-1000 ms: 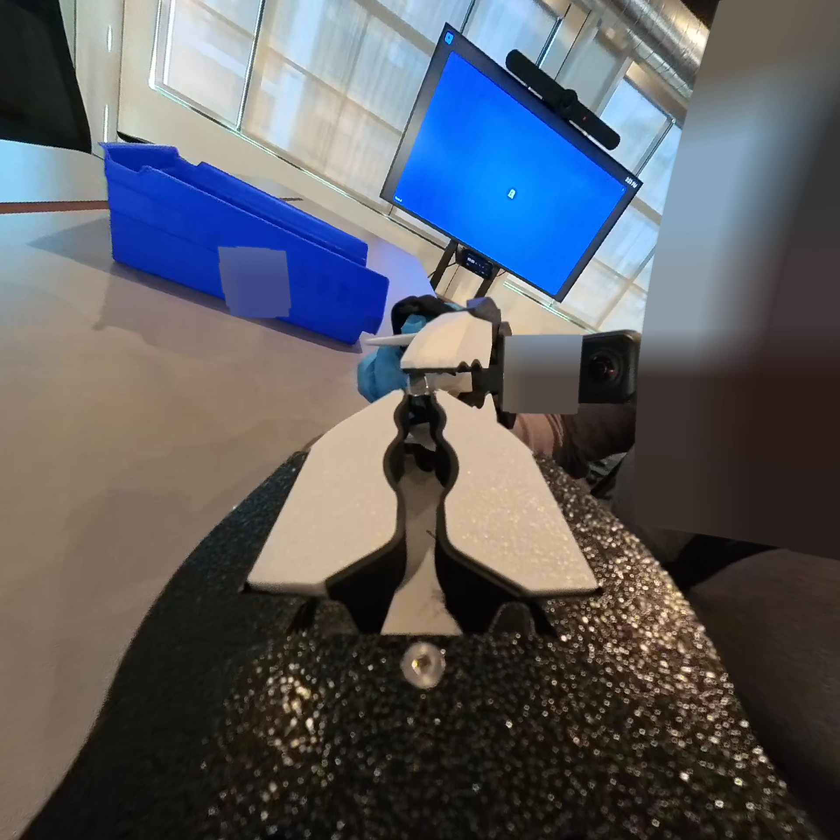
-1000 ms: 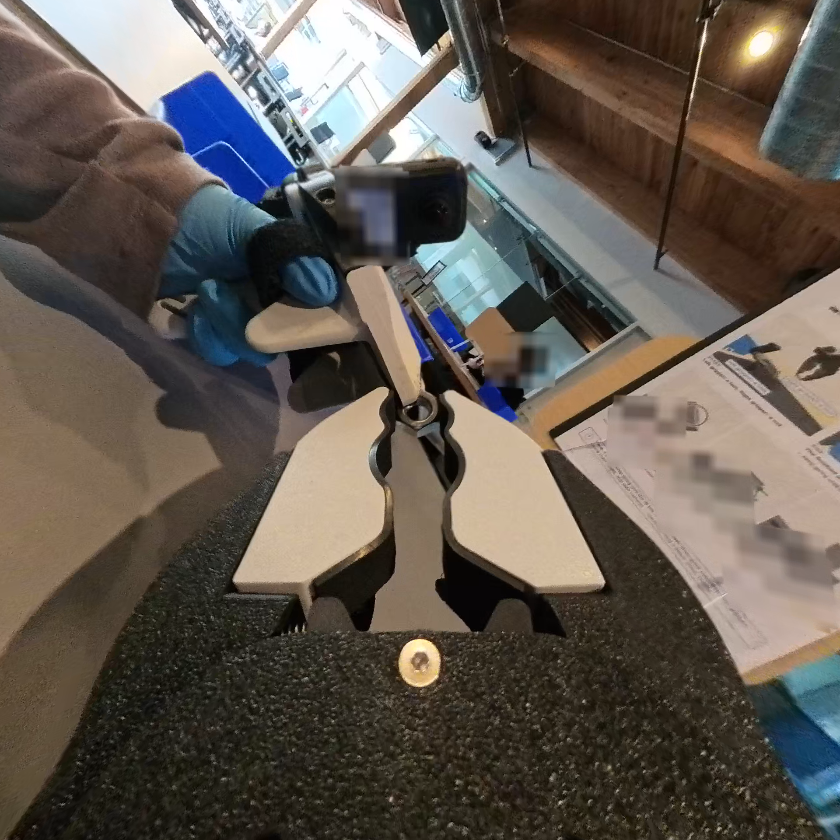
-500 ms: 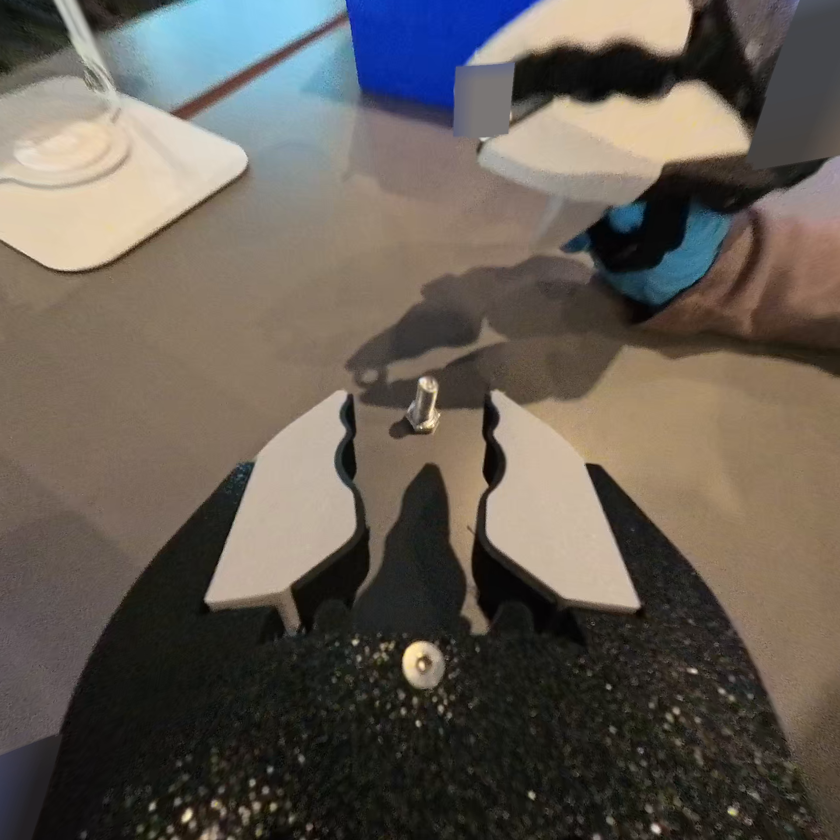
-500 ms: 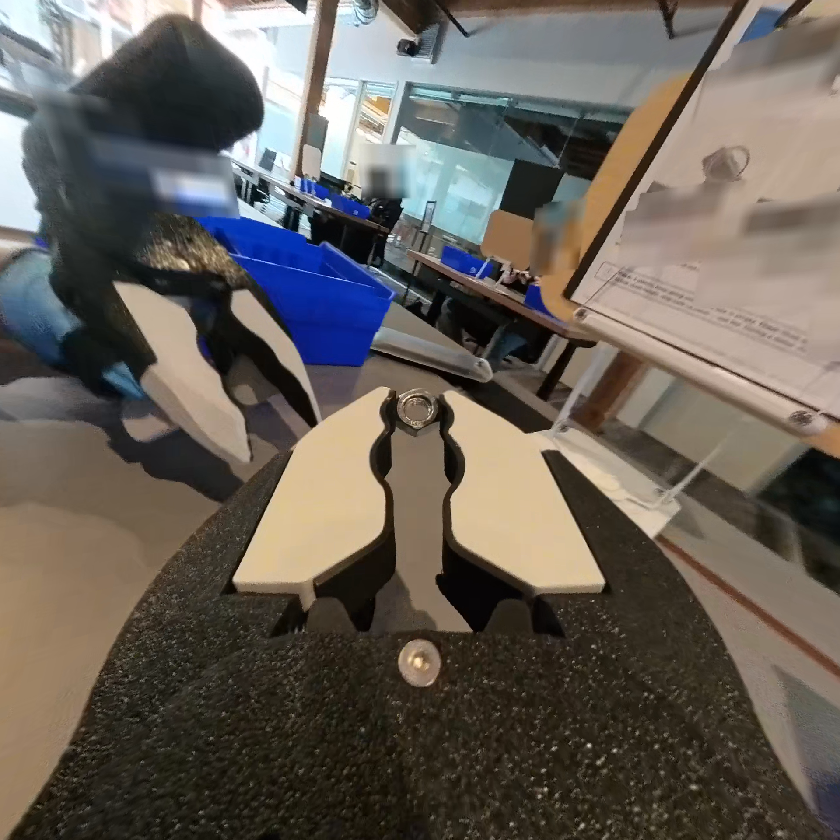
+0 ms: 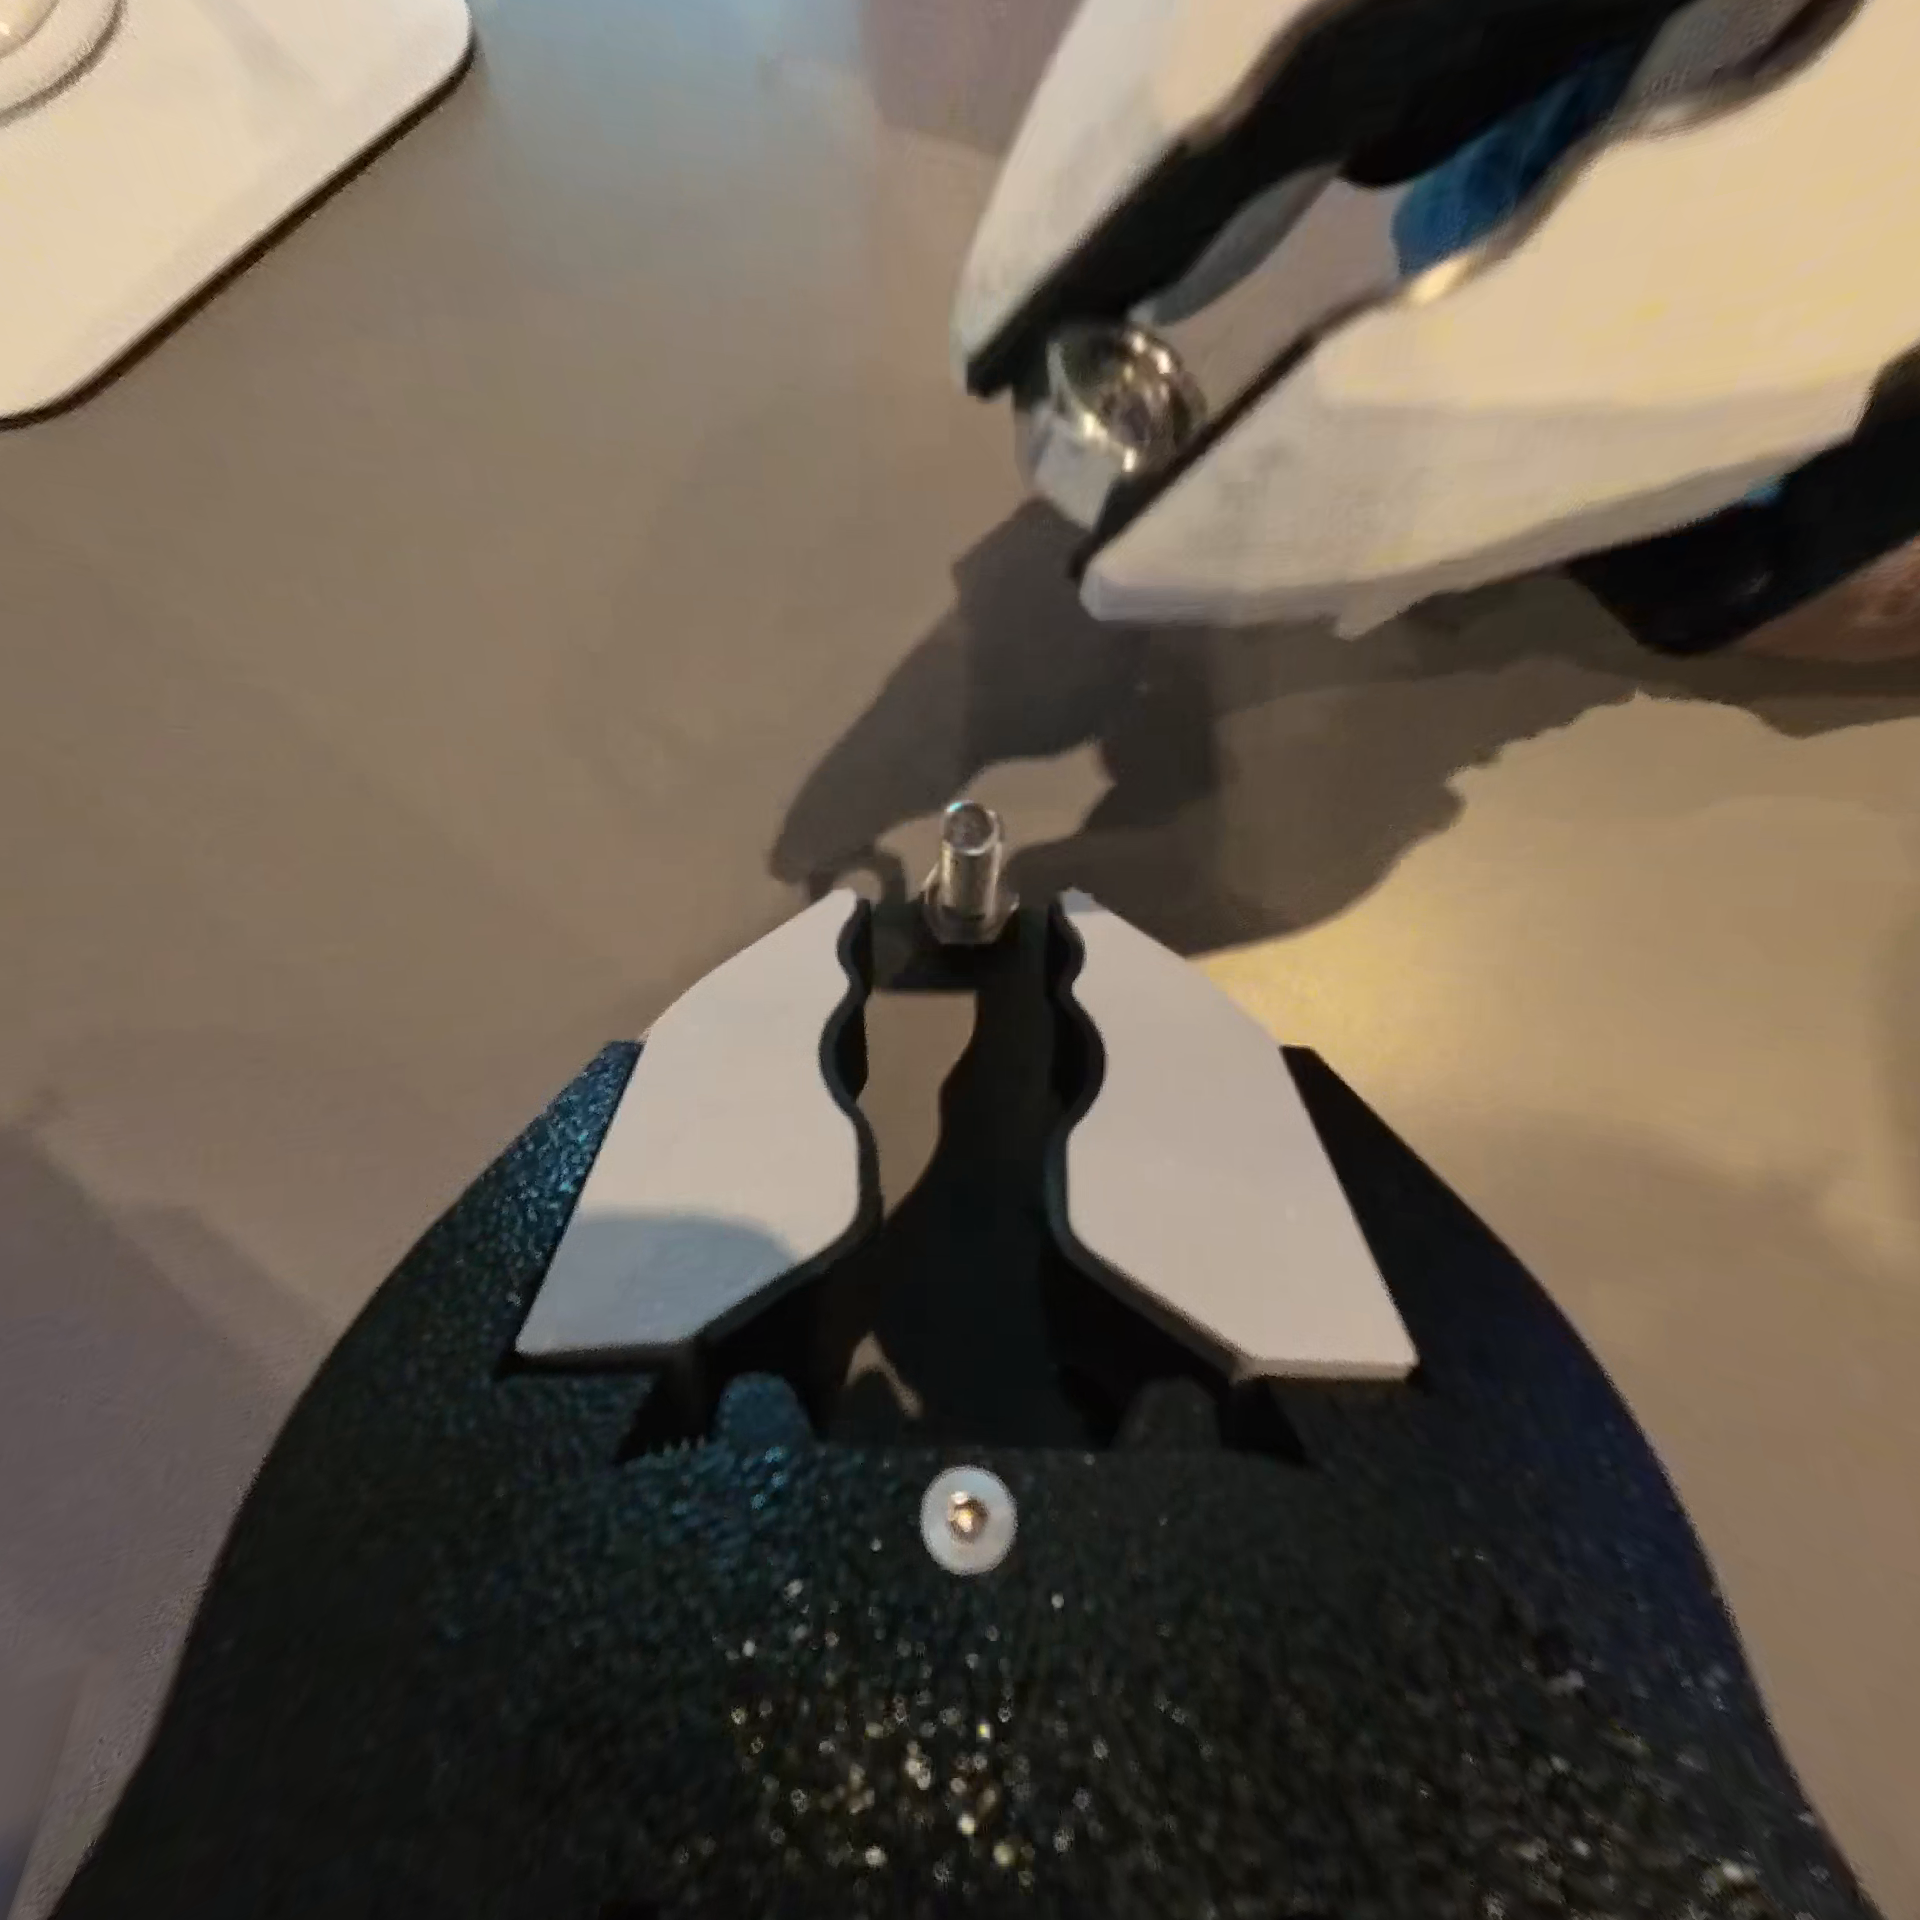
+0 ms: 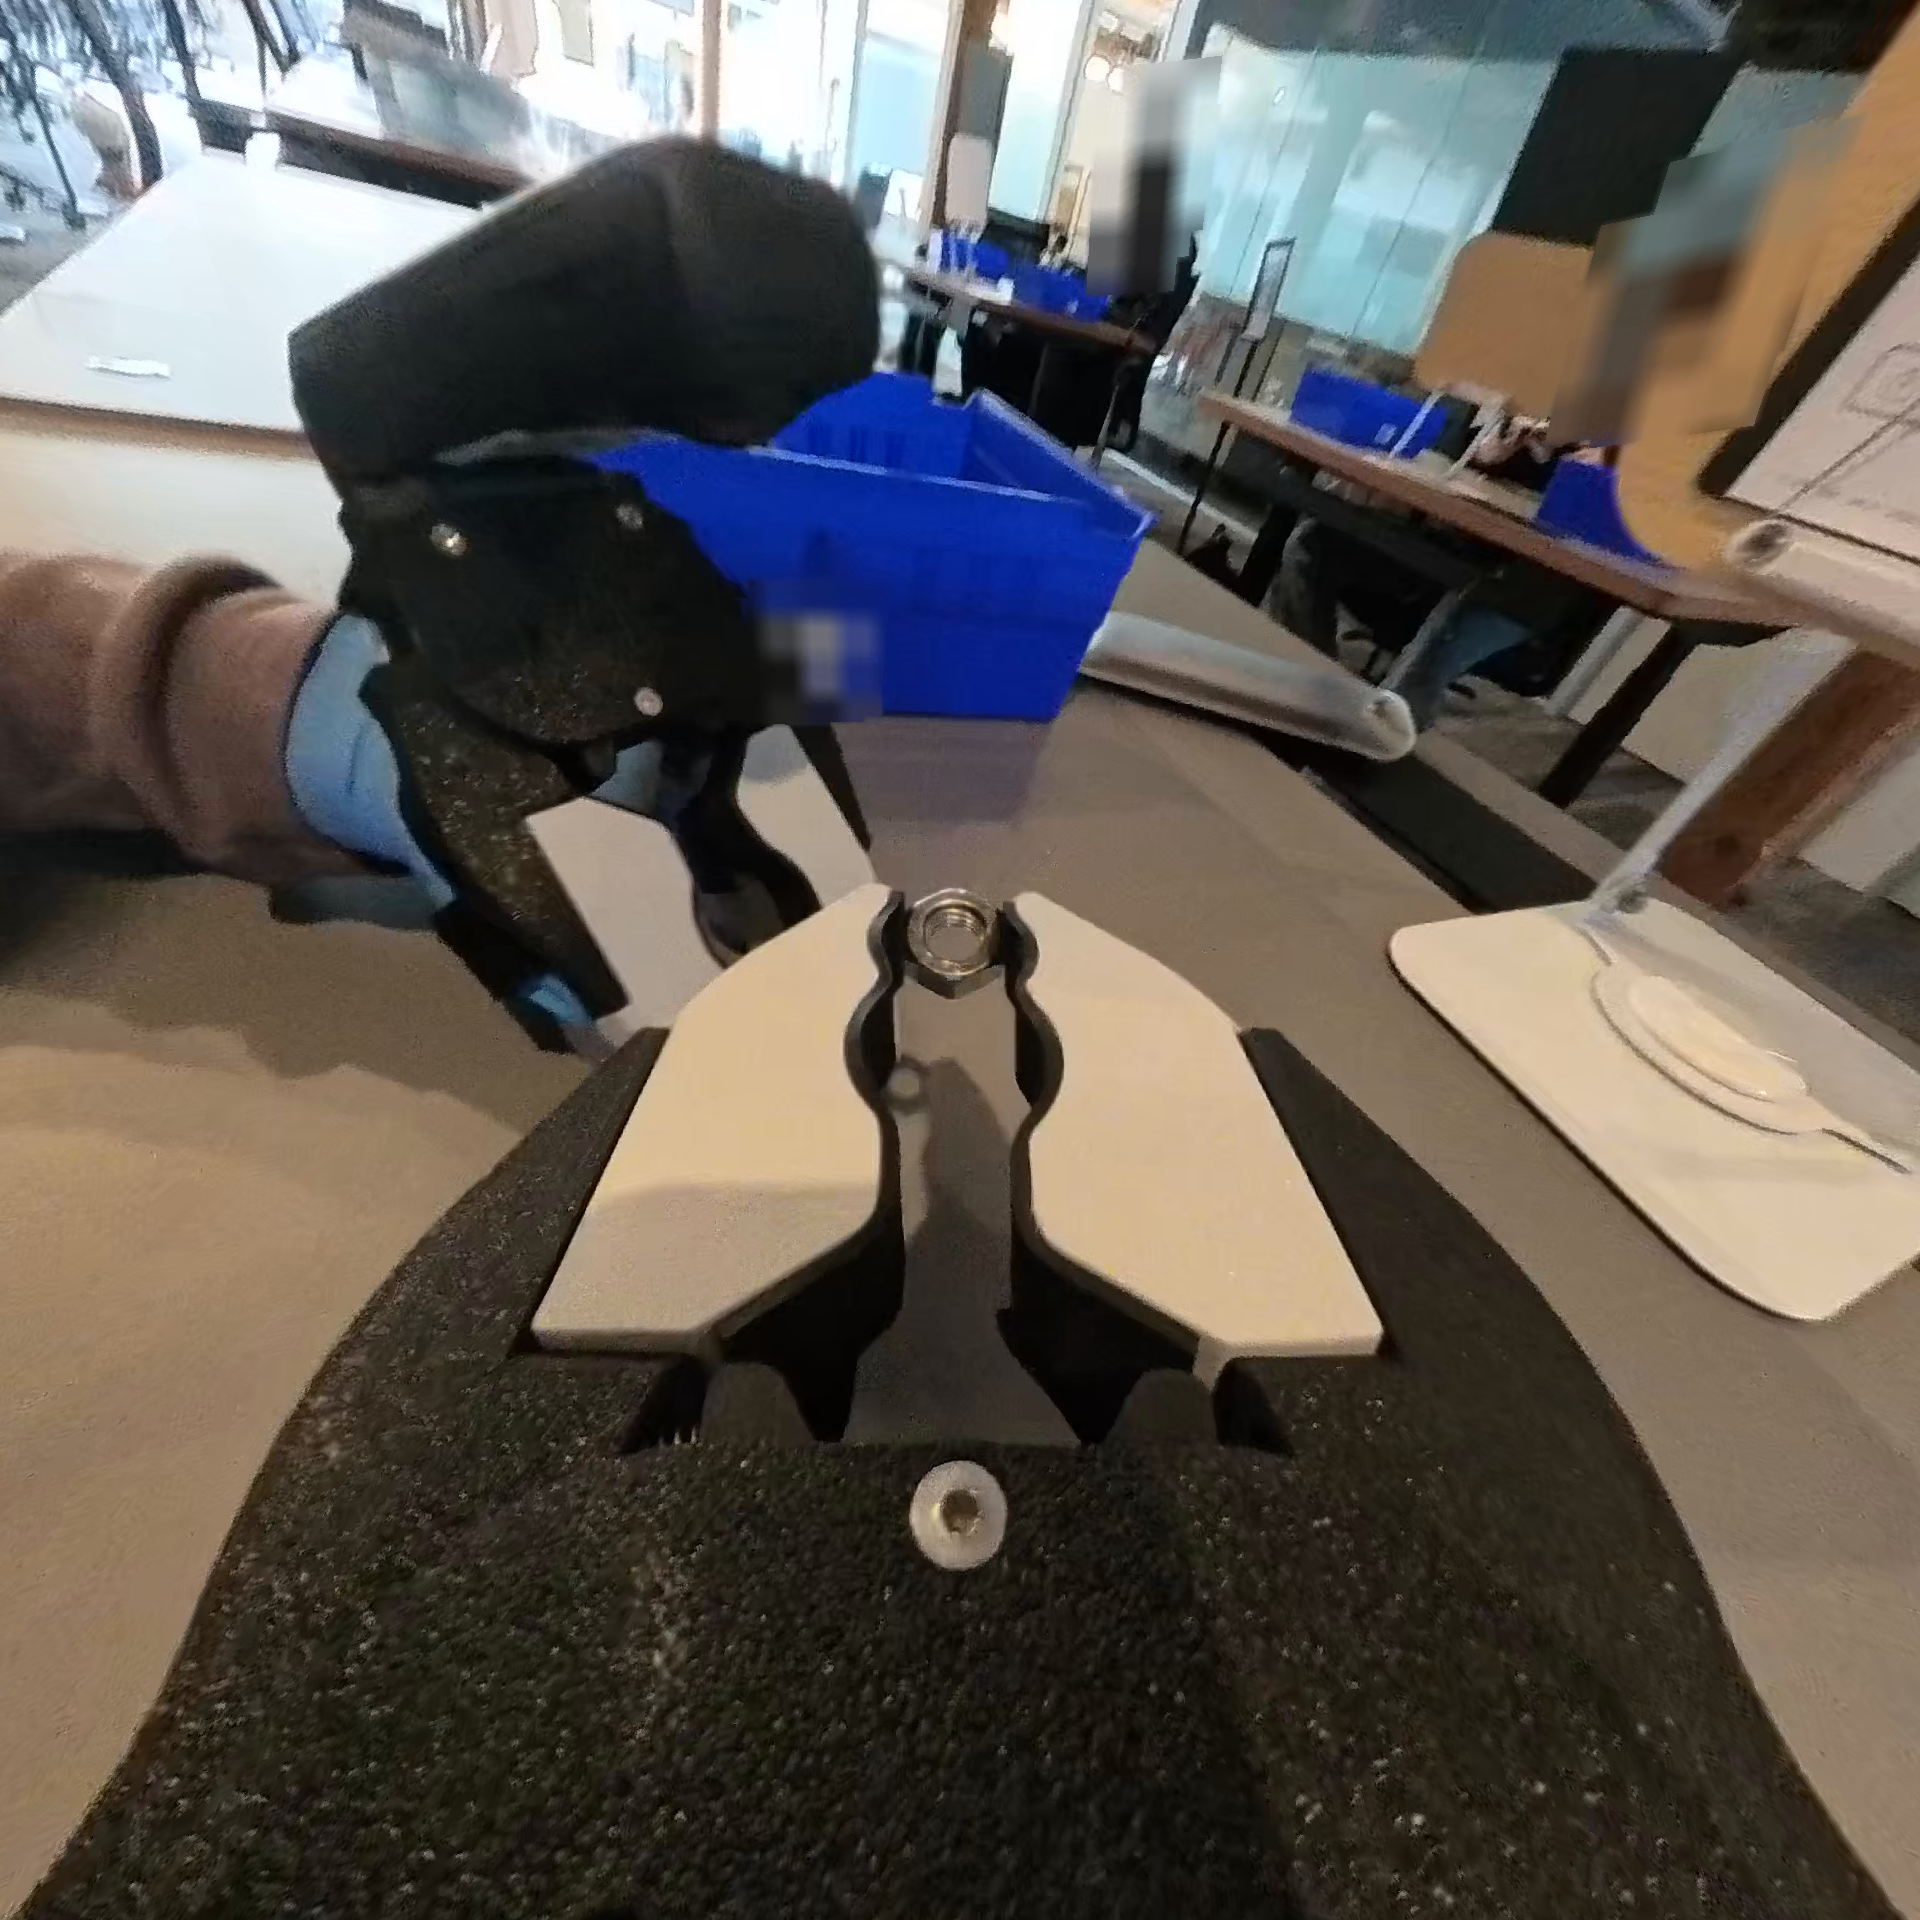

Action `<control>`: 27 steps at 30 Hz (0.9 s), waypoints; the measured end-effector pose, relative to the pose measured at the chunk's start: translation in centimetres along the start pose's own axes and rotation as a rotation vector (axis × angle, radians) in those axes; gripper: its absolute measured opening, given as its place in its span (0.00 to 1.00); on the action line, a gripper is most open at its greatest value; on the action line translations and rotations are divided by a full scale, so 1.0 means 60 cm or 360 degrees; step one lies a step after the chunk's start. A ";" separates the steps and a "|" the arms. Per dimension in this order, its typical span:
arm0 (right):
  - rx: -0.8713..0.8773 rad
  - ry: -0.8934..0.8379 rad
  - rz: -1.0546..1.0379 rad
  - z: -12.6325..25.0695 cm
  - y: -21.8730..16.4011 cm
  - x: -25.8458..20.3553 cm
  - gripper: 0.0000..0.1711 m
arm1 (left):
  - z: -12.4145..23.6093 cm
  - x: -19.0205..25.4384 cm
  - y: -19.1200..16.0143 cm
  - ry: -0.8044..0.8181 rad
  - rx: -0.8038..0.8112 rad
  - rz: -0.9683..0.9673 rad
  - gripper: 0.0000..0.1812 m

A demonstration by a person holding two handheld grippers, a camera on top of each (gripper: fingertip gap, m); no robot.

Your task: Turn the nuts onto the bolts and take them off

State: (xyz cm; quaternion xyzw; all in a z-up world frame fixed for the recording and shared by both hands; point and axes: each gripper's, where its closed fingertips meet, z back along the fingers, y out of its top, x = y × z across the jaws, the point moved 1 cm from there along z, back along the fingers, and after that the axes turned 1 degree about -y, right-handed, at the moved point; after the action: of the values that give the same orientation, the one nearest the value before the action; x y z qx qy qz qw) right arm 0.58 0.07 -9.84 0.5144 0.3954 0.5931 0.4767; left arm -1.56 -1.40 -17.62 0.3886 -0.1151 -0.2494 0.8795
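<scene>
left wrist view: bolt [image 5: 970,880] upright on head, threads up, nut [image 5: 1110,417] apart

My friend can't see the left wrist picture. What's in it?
A small silver bolt stands upright on a grey table at the tips of the open left gripper. Above right, the right gripper holds a shiny nut.

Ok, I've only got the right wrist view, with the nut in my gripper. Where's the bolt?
Observer: The bolt stands upright on the table, head down, between the left gripper's tips.
Operator: Clamped?
Observer: No. That gripper is open, with a gap on each side of the bolt head.
Operator: And my nut relative to it?
Observer: In the left wrist view, the nut in the right gripper sits up and to the right of the bolt, clearly apart from it.
</scene>
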 end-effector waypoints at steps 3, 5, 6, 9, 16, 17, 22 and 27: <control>-0.0095 0.0027 0.0065 -0.010 -0.010 -0.011 0.10 | -0.002 -0.001 0.001 0.0008 -0.0007 0.0007 0.17; -0.0139 0.0025 0.0098 -0.014 -0.016 -0.014 0.10 | -0.003 -0.001 0.003 0.0013 -0.0007 0.0011 0.16; -0.0151 0.0026 0.0112 -0.015 -0.018 -0.016 0.10 | -0.004 -0.001 0.003 0.0015 -0.0004 0.0013 0.16; -0.0162 0.0037 0.0126 -0.017 -0.020 -0.019 0.10 | -0.005 0.000 0.006 0.0011 0.0010 0.0005 0.10; -0.0176 0.0048 0.0094 -0.016 -0.025 -0.016 0.10 | -0.005 0.002 0.007 0.0000 0.0029 -0.0004 0.10; -0.0184 0.0055 0.0093 -0.016 -0.026 -0.016 0.10 | -0.005 0.003 0.007 -0.0006 0.0033 -0.0010 0.10; -0.0274 0.0184 0.0084 -0.014 -0.041 -0.027 0.10 | -0.005 0.005 0.008 -0.0032 0.0032 -0.0034 0.10; -0.0395 0.0246 0.0053 -0.023 -0.055 -0.037 0.10 | -0.006 0.007 0.008 -0.0048 0.0023 -0.0048 0.09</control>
State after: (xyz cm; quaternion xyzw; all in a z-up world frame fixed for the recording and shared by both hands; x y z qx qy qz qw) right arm -0.23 -1.29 -13.72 0.4108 0.3461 0.6831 0.4948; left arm -0.90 -1.12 -17.51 0.3929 -0.1244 -0.2677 0.8709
